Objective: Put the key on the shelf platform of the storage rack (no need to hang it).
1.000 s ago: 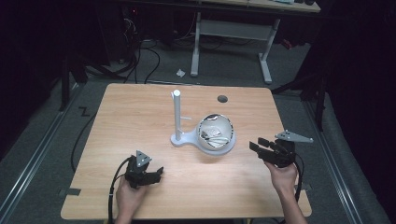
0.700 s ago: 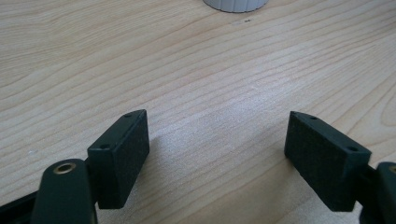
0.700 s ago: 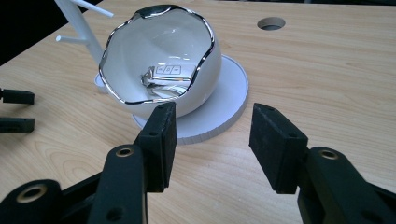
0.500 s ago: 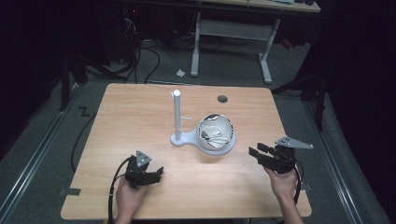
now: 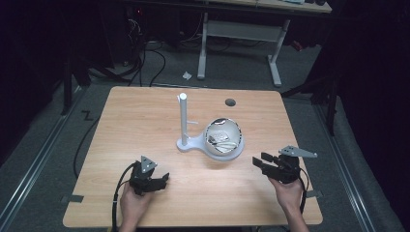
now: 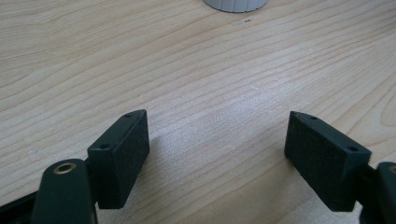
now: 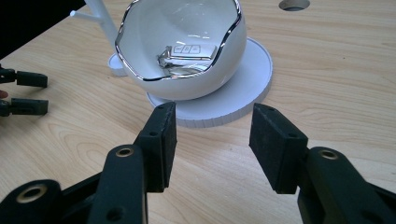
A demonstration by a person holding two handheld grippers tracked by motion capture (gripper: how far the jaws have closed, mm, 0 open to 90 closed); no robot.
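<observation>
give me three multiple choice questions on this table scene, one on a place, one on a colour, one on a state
1. Where does the key fob lie?
A. in the white bowl
B. on the bare wood
C. on top of the post

2. What colour is the bowl's rim?
A. red
B. silver
C. black

3. How does the right gripper stand?
A. shut on the bowl
B. shut on the fob
C. open, holding nothing

Answers: 1 A, the fob rests on the bowl's inner floor; 2 B, the wavy edge shines silver; 3 C, its jaws stand apart with nothing between them, short of the bowl.
</observation>
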